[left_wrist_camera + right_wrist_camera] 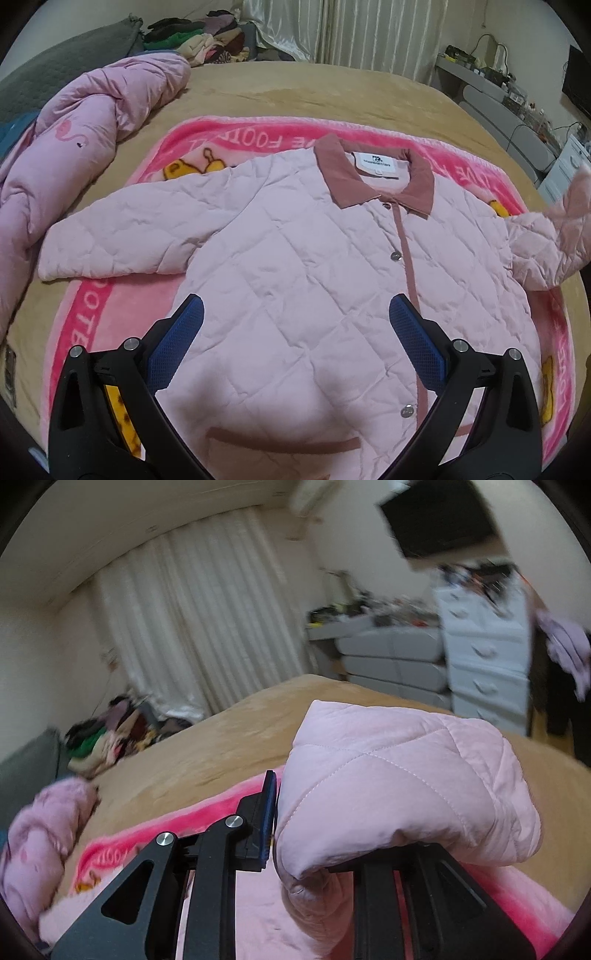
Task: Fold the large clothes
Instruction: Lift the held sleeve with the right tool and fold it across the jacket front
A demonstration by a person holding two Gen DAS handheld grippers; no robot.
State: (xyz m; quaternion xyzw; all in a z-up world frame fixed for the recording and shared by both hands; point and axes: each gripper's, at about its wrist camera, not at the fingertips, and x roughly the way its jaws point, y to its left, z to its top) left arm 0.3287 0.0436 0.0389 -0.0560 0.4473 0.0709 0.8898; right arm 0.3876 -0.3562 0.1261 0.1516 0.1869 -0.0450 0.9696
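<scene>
Your right gripper had its fingers drawn together on the cuff end of the jacket's sleeve; one blue pad showed pressed against the quilted fabric, while the other finger was hidden under the bunched cloth. That sleeve was lifted clear of the bed, and in the left wrist view it appeared raised and blurred at the bed's right edge. Your left gripper had its fingers wide apart and empty, hovering over the lower front of the pink quilted jacket without touching it. The jacket lay face up and buttoned on a bright pink blanket, which was spread across the middle of the tan bed; its collar pointed toward the far edge and its hem toward you. The other sleeve lay flat and extended toward the bed's left edge, near a crumpled pink duvet. A heap of other clothes sat at the far left corner. Judged from this, the work was at its start: the garment had been laid out and smoothed, and the first sleeve fold was only under way. Left to do were laying that sleeve across the chest, folding in the second sleeve, and doubling the body from hem to collar.
</scene>
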